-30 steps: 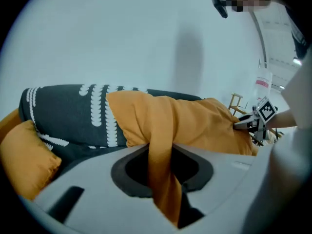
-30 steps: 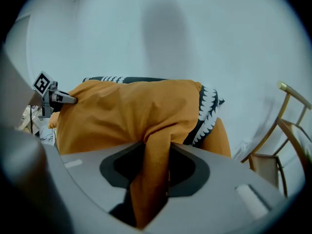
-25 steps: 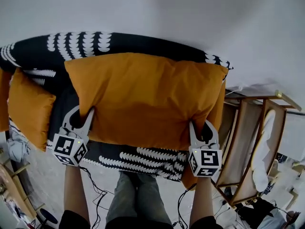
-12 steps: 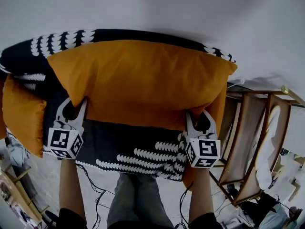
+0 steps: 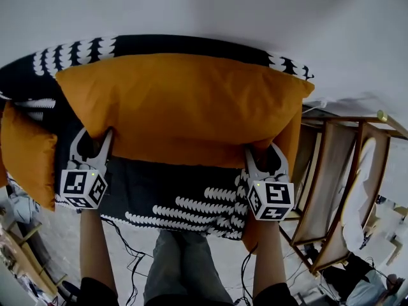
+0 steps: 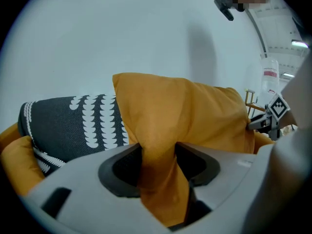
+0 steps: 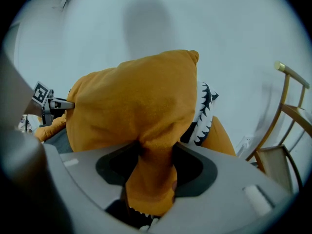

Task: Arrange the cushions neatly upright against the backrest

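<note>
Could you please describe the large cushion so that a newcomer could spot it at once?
Look at the black sofa with the white scallop print. Leaning against the middle of its backrest is the large cushion: plain orange like the left cushion and right cushion beside it, but by far the widest.

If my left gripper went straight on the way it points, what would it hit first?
The large orange cushion: its edge already sits in the left gripper, whose jaws have just been opening. Behind it probably comes the patterned backrest.
</note>
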The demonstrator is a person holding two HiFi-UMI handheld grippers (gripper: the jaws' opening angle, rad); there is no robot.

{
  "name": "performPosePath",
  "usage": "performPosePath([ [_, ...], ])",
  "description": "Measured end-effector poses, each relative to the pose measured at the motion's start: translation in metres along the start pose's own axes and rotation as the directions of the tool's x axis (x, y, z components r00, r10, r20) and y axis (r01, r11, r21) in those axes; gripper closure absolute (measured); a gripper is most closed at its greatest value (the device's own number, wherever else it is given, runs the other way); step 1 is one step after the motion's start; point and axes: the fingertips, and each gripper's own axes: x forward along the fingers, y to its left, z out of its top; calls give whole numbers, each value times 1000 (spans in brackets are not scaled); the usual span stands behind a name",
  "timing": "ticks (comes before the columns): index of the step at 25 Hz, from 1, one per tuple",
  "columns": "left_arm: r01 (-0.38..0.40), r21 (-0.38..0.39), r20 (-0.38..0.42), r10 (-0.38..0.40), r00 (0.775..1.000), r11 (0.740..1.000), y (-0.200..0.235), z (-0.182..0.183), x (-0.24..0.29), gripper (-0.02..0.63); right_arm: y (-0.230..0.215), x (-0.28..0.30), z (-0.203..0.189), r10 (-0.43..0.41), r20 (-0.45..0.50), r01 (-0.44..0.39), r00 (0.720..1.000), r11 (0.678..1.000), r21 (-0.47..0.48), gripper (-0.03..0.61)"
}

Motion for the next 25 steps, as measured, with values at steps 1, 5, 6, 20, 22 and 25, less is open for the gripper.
performPosePath([
  [1, -5, -2, -8, 5, 1000, 1000, 0, 0, -1, 391, -1, -2, -1, -7, -1, 7, 1000, 1000, -2, 347],
  [5, -14, -17, -23, 14, 1000, 1000, 1, 1, -13, 349, -4, -17, -1, -34, 2, 34, 999, 999, -1, 350],
  [6, -16, -24, -17, 16, 1000, 1000, 2, 3, -18, 347, -3, -21, 0, -37, 7, 37, 999, 999, 4, 351],
  [20, 50, -21, 101, -47, 994, 999, -35, 64, -116, 482, 37, -133, 52, -120, 132, 114, 984, 992, 53, 448],
  [22, 64, -14, 109, -62, 992, 998, -44, 72, -130, 505, 41, -152, 60, -132, 150, 124, 980, 990, 60, 472],
  [25, 83, -1, 126, -83, 989, 997, -56, 88, -152, 532, 49, -180, 72, -147, 172, 137, 974, 988, 68, 498],
])
